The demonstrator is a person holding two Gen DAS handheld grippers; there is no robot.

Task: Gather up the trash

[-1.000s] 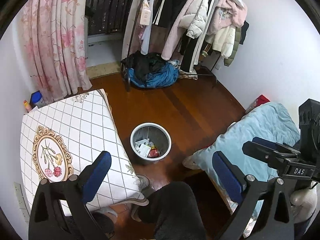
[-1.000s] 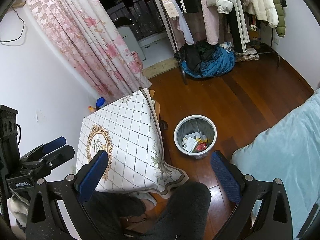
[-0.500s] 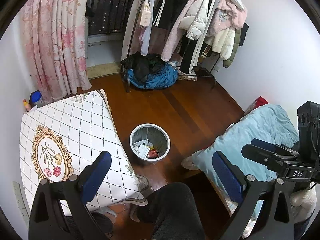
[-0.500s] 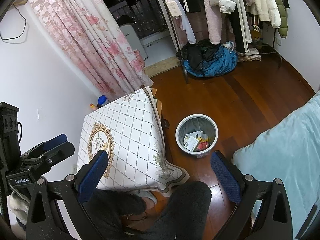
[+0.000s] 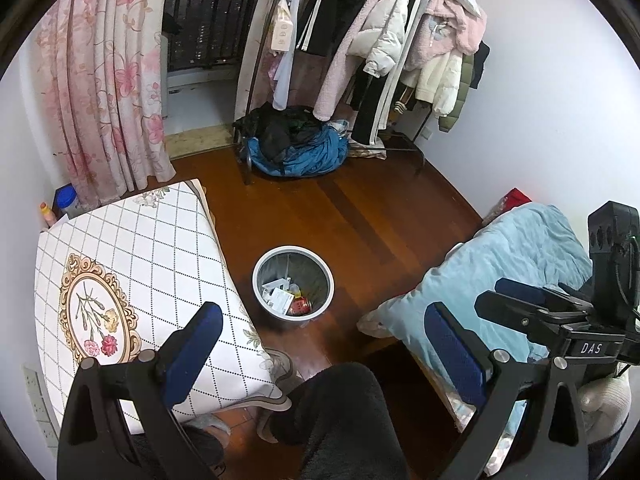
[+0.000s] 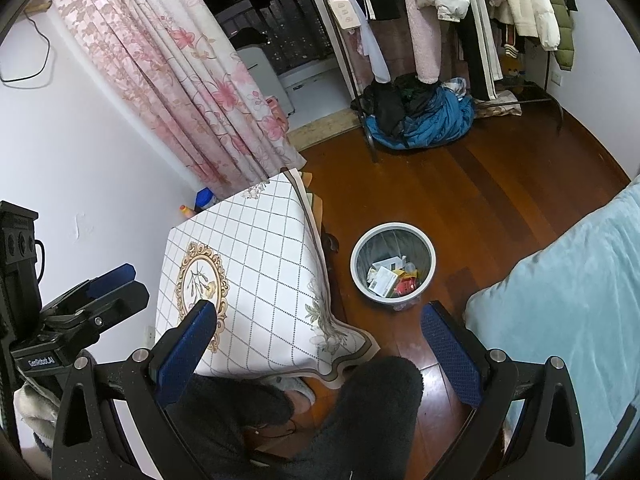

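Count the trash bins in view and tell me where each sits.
1. The grey trash bin stands on the wooden floor between the table and the blue bedding. Others may be hidden.

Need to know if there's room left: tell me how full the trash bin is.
Partly filled. The trash bin stands upright on the wood floor; papers and a red wrapper cover its bottom, with bare inner wall above them.

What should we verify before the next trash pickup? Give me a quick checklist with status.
1. Left gripper open and empty: ok.
2. Right gripper open and empty: ok.
3. Trash bin upright on the floor, mouth clear: ok.
4. Bin has room; litter only covers the bottom: ok.
5. Loose trash spotted on the tablecloth or floor: not ok, none visible.
6. Person's knee clear of the path to the bin: cannot tell.
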